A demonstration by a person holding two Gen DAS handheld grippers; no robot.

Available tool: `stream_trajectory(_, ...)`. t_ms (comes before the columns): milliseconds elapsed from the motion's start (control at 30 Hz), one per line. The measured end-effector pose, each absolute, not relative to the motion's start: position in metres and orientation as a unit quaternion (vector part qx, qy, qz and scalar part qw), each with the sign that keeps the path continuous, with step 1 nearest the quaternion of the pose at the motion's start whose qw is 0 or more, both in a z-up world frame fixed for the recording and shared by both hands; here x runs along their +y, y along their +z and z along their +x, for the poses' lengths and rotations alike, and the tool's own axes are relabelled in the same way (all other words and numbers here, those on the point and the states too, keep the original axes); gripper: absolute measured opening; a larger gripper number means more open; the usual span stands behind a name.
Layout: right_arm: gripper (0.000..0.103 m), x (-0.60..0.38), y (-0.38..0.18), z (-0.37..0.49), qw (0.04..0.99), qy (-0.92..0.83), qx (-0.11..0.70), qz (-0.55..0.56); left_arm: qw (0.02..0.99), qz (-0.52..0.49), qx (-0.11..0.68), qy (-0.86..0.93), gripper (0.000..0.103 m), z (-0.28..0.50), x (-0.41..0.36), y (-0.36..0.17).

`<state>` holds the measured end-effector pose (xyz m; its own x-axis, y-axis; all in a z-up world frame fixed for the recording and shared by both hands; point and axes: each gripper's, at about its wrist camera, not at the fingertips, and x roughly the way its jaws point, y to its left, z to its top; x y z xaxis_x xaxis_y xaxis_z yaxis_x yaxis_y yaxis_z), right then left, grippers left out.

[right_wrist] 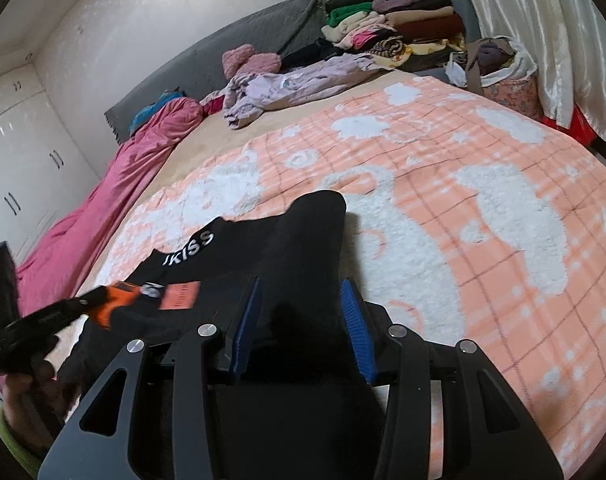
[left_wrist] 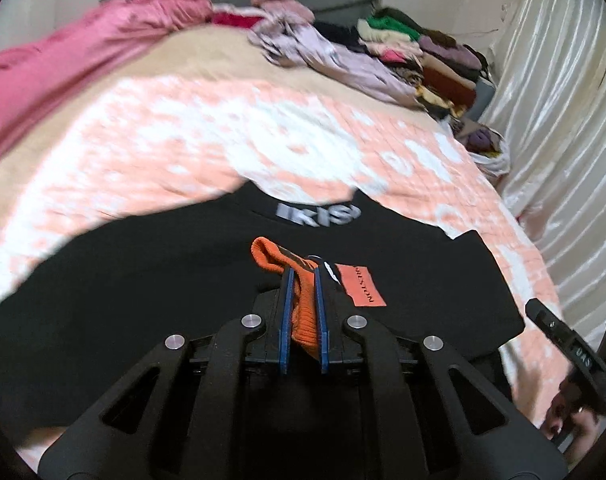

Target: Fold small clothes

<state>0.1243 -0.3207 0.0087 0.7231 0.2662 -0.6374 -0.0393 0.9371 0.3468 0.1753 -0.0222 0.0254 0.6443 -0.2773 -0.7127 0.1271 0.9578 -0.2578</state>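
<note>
left hand-held gripper (left_wrist: 303, 276) is pinching orange cuff (left_wrist: 273, 258) of black garment (left_wrist: 143, 280) | right hand-held gripper (right_wrist: 301, 292) is gaping wide over a black fold, gripping nothing

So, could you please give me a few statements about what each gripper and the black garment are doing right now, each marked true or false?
1. The left gripper is shut on the orange cuff of the black garment. True.
2. The right gripper also clamps cloth. False: its jaws stand open, with the black garment's sleeve lying between them, ungripped.
3. The black garment lies on a peach and white blanket. True.
4. The white lettering at the garment's collar is hidden in both views. False: it shows in both.
5. A stack of folded clothes sits at the far end of the bed. True.
6. The orange label is on the blanket. False: it is on the black garment.
</note>
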Motion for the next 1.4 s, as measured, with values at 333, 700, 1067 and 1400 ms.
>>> stream_trajectory(333, 0.041, -0.267, 0.01, 0.141, 0.915, 0.099, 0.38, 0.092, 0.913, -0.07, 0.397, -0.061, 0.002, 0.157, 0.031, 0.005)
stream_trajectory(700, 0.042, -0.23, -0.009, 0.147, 0.903, 0.093, 0.415, 0.05, 0.902, -0.098, 0.417, -0.054, 0.002, 0.149, 0.072, -0.011)
stream_trajectory(1067, 0.049, -0.145, -0.023, 0.14, 0.885, 0.163, 0.437, 0.011, 0.899, -0.088, 0.427, -0.04, 0.015, 0.125, 0.104, -0.009)
stream_trajectory(1400, 0.053, -0.068, -0.039, 0.141, 0.867, 0.209, 0.452, -0.033, 0.907, -0.079, 0.413, -0.033, 0.04, 0.104, 0.119, 0.0)
